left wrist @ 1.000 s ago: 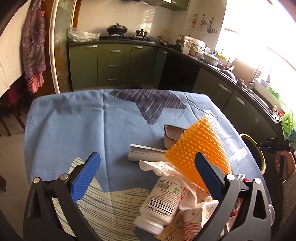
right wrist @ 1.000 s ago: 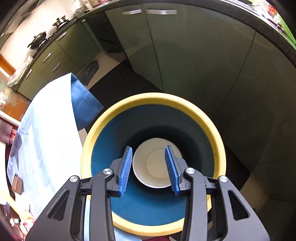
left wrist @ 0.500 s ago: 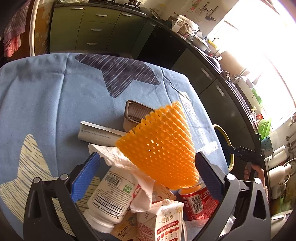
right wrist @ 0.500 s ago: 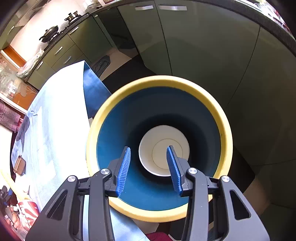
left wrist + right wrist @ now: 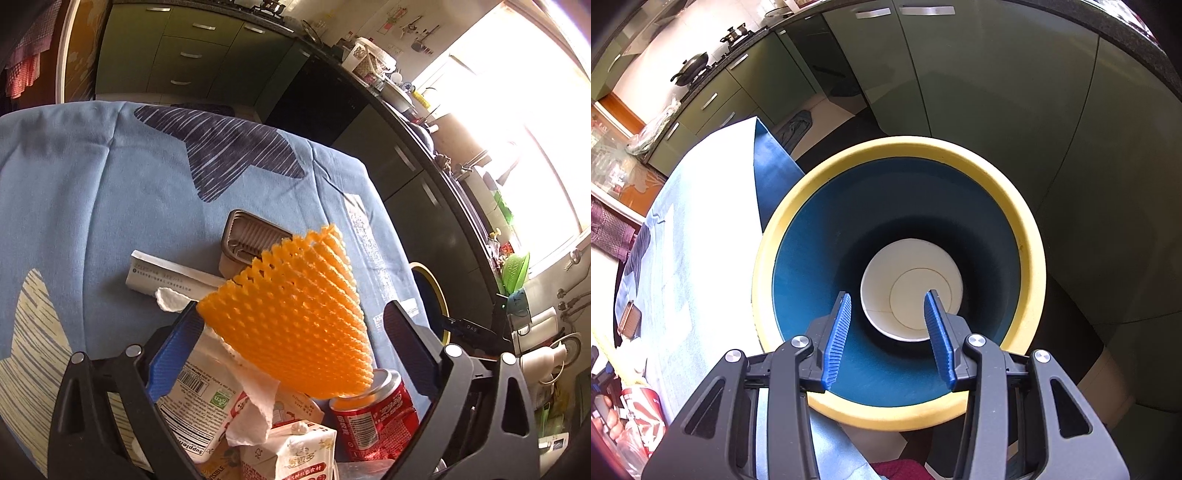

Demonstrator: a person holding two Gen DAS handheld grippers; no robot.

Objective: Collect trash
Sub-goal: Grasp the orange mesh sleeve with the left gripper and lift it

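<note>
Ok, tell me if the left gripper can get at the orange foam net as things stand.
Probably yes: the orange foam net sits topmost on the pile, between the closing fingers of the left gripper, which are not yet pressing on it.

Harsh daylight from the window (image 5: 524, 122) blows out the left view's right side; both views are sharp, with fisheye-curved, dark-cornered edges.
</note>
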